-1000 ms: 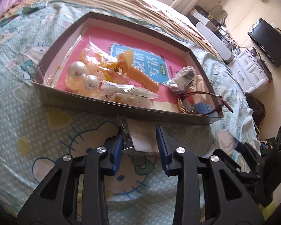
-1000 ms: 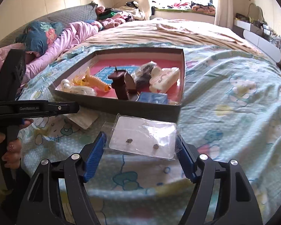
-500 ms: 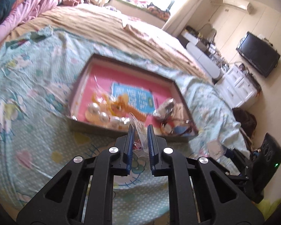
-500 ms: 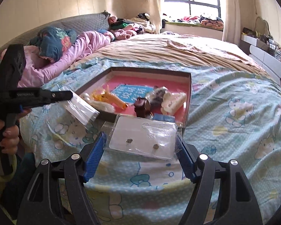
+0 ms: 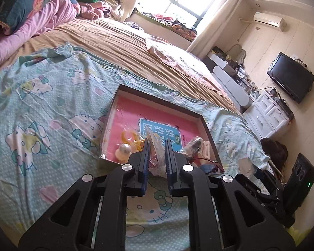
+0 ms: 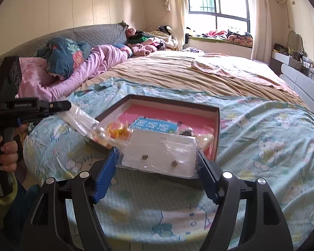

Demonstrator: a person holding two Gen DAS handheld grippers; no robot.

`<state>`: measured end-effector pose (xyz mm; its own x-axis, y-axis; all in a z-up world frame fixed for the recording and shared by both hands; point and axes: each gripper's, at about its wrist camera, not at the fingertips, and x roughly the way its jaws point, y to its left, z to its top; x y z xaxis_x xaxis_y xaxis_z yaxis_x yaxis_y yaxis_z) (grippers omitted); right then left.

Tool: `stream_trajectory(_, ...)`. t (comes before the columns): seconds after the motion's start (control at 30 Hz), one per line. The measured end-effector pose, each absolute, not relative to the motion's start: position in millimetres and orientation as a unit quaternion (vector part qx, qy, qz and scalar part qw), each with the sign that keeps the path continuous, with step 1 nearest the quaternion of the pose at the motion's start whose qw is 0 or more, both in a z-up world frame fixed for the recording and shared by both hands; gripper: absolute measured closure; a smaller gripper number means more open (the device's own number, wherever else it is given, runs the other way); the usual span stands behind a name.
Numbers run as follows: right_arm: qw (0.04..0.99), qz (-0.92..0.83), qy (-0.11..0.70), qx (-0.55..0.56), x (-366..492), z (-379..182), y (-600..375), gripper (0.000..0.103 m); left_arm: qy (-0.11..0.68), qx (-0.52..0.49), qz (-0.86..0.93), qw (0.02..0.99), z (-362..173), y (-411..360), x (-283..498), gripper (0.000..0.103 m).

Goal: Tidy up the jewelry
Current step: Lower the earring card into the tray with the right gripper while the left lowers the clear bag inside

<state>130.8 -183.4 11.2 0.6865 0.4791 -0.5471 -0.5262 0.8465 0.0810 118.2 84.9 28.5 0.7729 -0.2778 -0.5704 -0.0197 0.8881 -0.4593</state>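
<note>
our left gripper (image 5: 156, 159) has its fingers pinched on a small clear bag (image 5: 157, 156), lifted above the near edge of the box (image 5: 157, 101) on the bed (image 5: 41, 104). our right gripper (image 6: 158, 167) clamps an earring card (image 6: 160, 155) in its plastic sleeve by its two short edges — two studs face up — just in front of the box's near edge. inside the box lie a pearl piece (image 5: 124, 149), yellow items (image 5: 128, 137) and a blue booklet (image 5: 157, 130).
</note>
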Motion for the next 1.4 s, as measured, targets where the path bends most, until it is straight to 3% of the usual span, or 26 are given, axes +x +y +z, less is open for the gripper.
stream_trajectory(1.4, 0.909, 0.265, 0.312, -0.083, 209, -11, -130, 0.032, 0.371, -0.222, -0.043, 0.901, -26, 100, 186, 0.091)
